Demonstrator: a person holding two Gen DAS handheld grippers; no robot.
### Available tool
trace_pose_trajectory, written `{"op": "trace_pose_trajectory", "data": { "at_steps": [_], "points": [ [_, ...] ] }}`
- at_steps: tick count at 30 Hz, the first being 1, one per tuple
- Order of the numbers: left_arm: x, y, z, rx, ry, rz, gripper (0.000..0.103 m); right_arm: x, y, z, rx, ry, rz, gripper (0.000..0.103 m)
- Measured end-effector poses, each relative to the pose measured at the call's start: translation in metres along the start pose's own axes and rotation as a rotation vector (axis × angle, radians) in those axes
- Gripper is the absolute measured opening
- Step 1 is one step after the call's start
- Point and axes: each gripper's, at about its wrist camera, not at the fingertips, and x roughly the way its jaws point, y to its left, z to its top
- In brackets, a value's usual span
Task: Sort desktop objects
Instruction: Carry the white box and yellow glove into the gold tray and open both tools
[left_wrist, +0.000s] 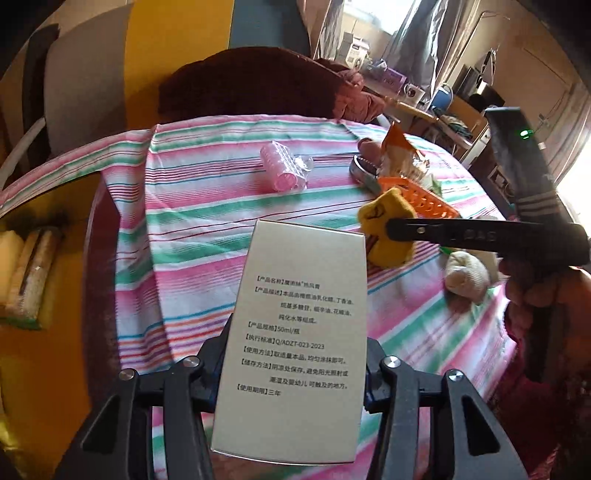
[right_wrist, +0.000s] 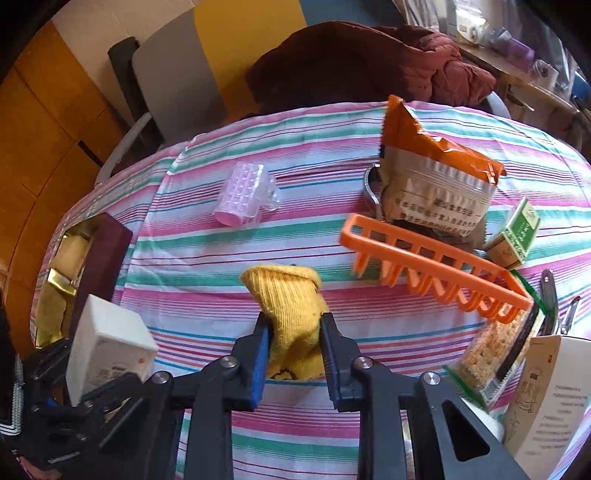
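Left tongs: clamped on a pale silver carton printed with black text; pads press both long sides of it. The carton is lifted clear of the striped cloth that covers the bench, and its far end tilts away from the camera.

Right tongs: shut tight on a yellow sock, the knit bunched between the blue pads, its cuff end sticking up beyond the fingertips. From the left wrist view the same sock hangs off the tip of the right tongs, over the cloth.

On the bench:
- pink hair roller, lying on its side, far left of centre, well apart from the rest.
- orange plastic rack, tilted, to the right of the sock.
- orange snack packet behind the rack, leaning over a metal ring.
- small green box just beside the packet.
- cracker pack in clear wrap at the right edge.
- cream sock, balled, near the right hand.

Dark red jacket heaped behind the bench's far edge.
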Motion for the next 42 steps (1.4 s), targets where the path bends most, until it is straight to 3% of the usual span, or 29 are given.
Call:
{"op": "trace_pose_trajectory", "data": {
  "at_steps": [7, 14, 20, 29, 34, 39, 41, 42],
  "points": [
    [-0.037, 0.021, -0.01, -0.015, -0.034, -0.021, 0.053, 0.001, 0.029, -0.002, -0.062, 0.007, 0.061, 0.026],
    [-0.073, 0.064, -0.015, -0.103, -0.074, -0.035, 0.053, -0.003, 0.079, -0.004, -0.049, 0.01, 0.192, 0.026],
    [-0.102, 0.113, -0.03, -0.182, -0.116, 0.026, 0.053, -0.014, 0.144, -0.001, -0.129, -0.023, 0.246, 0.026],
    [-0.102, 0.191, -0.05, -0.325, -0.078, 0.111, 0.053, -0.001, 0.228, 0.012, -0.186, -0.01, 0.343, 0.026],
    [-0.089, 0.216, -0.053, -0.321, -0.042, 0.164, 0.053, 0.026, 0.267, 0.023, -0.198, 0.023, 0.337, 0.026],
    [-0.077, 0.235, -0.053, -0.333, -0.025, 0.206, 0.053, 0.056, 0.284, 0.037, -0.175, 0.02, 0.244, 0.027],
    [-0.071, 0.244, -0.05, -0.364, -0.023, 0.233, 0.054, 0.061, 0.284, 0.045, -0.15, -0.014, 0.227, 0.031],
    [-0.069, 0.248, -0.048, -0.383, -0.02, 0.252, 0.055, 0.065, 0.282, 0.05, -0.121, -0.04, 0.201, 0.04]
  ]
}}
